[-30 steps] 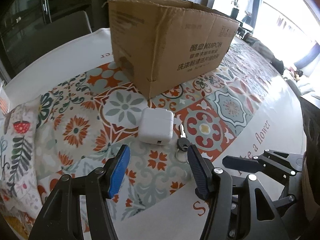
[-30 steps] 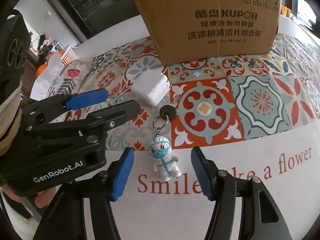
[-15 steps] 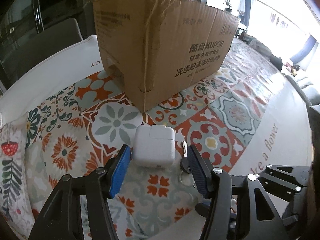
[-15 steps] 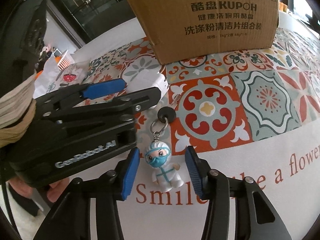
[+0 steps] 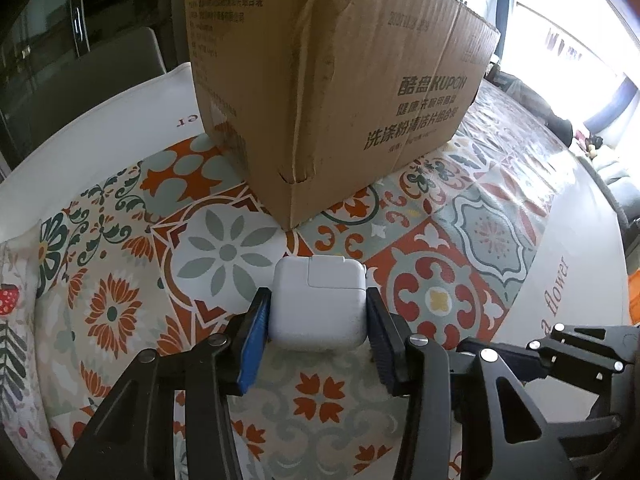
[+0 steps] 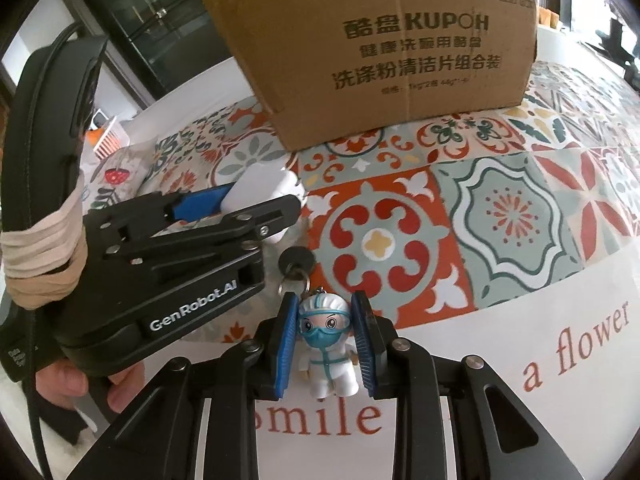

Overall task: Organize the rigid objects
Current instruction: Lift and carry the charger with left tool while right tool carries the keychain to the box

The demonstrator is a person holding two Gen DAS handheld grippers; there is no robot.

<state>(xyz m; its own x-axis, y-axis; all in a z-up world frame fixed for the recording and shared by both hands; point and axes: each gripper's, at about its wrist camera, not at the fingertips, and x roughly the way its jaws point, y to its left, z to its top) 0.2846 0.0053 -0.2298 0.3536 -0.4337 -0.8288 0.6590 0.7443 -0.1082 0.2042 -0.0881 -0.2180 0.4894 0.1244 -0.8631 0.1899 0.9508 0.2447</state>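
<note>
A white charger block (image 5: 318,304) lies on the tiled-pattern tablecloth (image 5: 224,248). My left gripper (image 5: 316,320) straddles it, jaws closing, with both pads against its sides. A small keychain figure in a white suit and blue mask (image 6: 328,364) lies on the cloth's white border, and its ring leads up to a black-headed key (image 6: 297,258). My right gripper (image 6: 325,320) is shut on the figure's head. The left gripper's fingers (image 6: 208,200) and the charger (image 6: 260,184) also show in the right wrist view. An open cardboard box (image 5: 340,92) stands just behind.
The cardboard box (image 6: 400,60) fills the far side of the table. A floral fabric piece (image 5: 16,320) lies at the left edge. A grey chair (image 5: 100,72) stands beyond the table's rounded rim. A person's hand (image 6: 72,384) holds the left gripper.
My left gripper moved forward and down over the charger and narrowed onto its sides. My right gripper closed from wide apart onto the keychain figure's head.
</note>
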